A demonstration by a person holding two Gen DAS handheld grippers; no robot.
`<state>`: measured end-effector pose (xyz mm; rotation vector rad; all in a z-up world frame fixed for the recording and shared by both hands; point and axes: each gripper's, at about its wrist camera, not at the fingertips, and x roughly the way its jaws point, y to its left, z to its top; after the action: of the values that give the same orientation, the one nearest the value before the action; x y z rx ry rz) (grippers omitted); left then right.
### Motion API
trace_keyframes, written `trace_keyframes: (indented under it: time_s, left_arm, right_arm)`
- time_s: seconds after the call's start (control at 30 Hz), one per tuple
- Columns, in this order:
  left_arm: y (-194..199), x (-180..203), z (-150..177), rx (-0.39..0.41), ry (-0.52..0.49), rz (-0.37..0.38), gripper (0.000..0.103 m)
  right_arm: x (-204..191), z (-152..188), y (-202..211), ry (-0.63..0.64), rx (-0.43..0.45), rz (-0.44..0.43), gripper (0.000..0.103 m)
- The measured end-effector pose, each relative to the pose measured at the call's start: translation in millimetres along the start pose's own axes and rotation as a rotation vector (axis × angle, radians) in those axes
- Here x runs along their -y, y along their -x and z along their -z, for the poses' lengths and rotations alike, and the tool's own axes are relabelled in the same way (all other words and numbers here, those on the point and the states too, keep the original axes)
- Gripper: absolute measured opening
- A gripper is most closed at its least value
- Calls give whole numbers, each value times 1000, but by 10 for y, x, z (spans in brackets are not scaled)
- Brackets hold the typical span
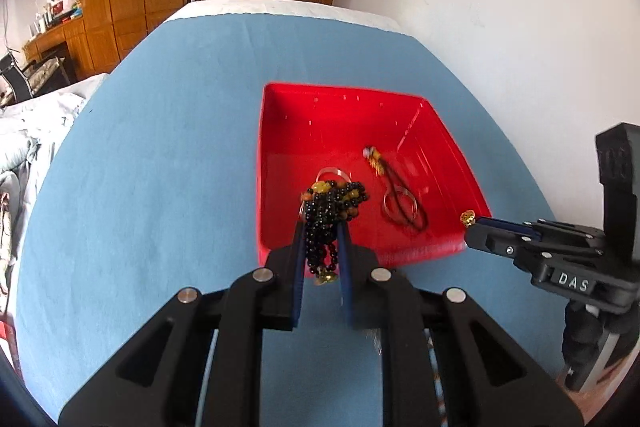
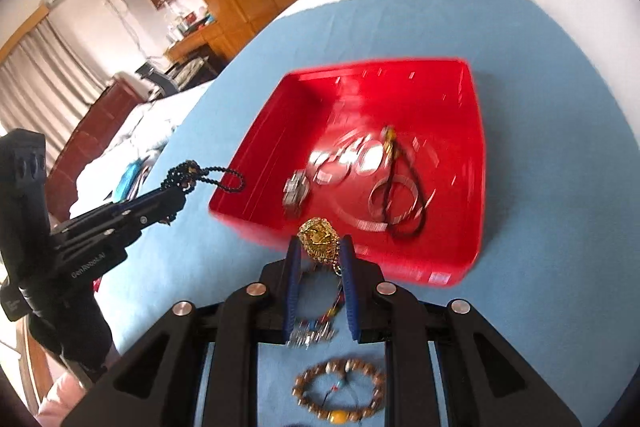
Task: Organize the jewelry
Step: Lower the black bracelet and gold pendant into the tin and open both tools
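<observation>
1. The red bin (image 2: 472, 163) sits on the blue cloth (image 1: 160, 155). In it lie silver bangles (image 2: 352, 159), a small silver piece (image 2: 296, 193) by the near-left wall, and a black cord (image 2: 404, 199) with a gold charm, looped over a bangle.
2. The left gripper (image 1: 322, 223) has its jaws narrowed onto a black bead strand (image 1: 330, 207) with amber beads, bunched between the pads above the bin's near-left corner; one loop hangs free in the right wrist view.
3. The right gripper (image 2: 320, 247) has its jaws pinched onto a gold ornament (image 2: 318, 239) just at the bin's near wall; a thin chain hangs below it.
4. On the cloth nearer than the bin lie a wooden bead bracelet (image 2: 340, 393) and a multicoloured strand (image 2: 316, 327) with silver ends, partly hidden behind the right gripper's fingers.
5. The bin's contents are blurred in the right wrist view, so the bangle count is unclear. The left view hides the silver piece behind the beads.
</observation>
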<state>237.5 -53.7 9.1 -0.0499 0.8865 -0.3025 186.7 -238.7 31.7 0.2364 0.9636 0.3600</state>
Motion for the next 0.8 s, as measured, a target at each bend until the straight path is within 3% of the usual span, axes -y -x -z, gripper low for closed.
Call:
trace_keyframes:
  time_s: [0.33, 0.7, 0.77, 0.8]
  left_arm:
    - [-444, 52, -380, -10, 26, -18, 14]
    - [-1089, 120, -485, -127, 22, -34, 15]
    - [-1118, 102, -474, -141, 27, -27, 21]
    - [-1125, 92, -472, -146, 31, -26, 38]
  right_arm:
    - [190, -391, -271, -40, 26, 42, 19]
    - [425, -506, -727, -85, -44, 100, 19]
    - [443, -499, -747, -85, -49, 97, 21]
    - [447, -495, -745, -85, -46, 96, 22]
